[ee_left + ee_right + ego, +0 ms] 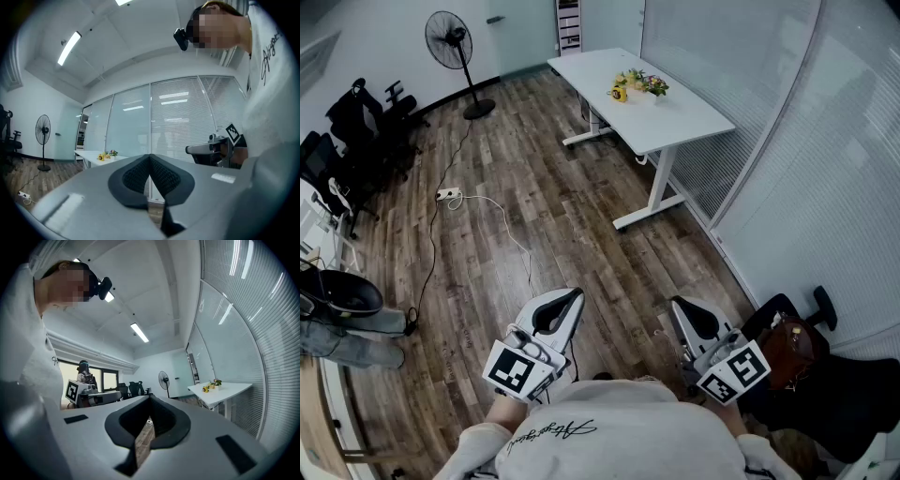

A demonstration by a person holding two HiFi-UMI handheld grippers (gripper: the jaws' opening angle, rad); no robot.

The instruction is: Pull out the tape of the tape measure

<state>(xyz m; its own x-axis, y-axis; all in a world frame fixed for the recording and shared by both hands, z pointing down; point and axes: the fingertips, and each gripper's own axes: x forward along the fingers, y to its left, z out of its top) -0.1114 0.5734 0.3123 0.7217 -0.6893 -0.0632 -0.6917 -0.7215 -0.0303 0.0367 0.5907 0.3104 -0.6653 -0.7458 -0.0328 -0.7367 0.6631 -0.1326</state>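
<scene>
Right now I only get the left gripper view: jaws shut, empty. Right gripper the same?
Observer: Yes, the right gripper is shut, with nothing between its jaws.
Operator: Where exactly is the tape measure?
Observer: A yellow thing, the tape measure as far as I can tell, lies about mid-length on the white table, flowers right beside it.
Operator: Floor on the way?
Observer: A white cable trails from a power strip toward the left gripper.
</scene>
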